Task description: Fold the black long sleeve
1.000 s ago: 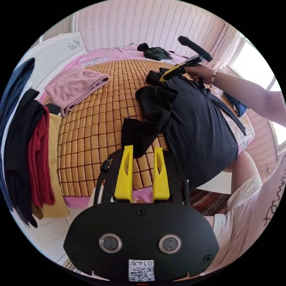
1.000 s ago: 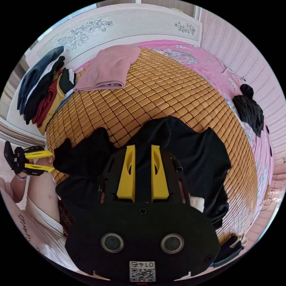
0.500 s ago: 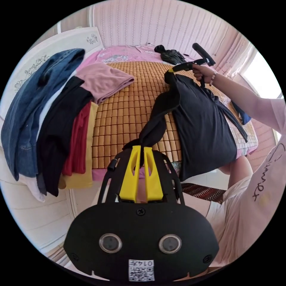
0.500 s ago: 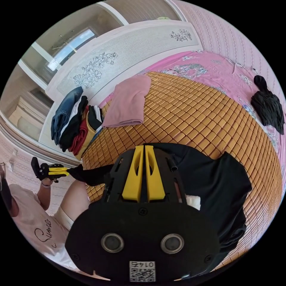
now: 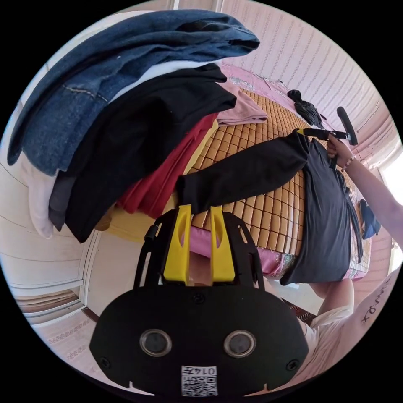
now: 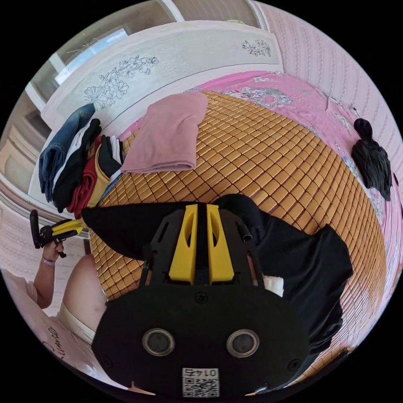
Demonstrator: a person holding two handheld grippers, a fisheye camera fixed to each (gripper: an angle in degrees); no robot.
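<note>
Sleeve (image 5: pixel 247 174) now stretched flat — left tongs (image 5: pixel 200 210) released

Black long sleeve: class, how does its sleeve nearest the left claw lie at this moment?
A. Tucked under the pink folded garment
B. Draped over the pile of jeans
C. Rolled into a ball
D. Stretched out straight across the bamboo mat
D: the sleeve of the black long sleeve runs straight over the bamboo mat, ending at the left claw, whose jaws stand apart.
</note>
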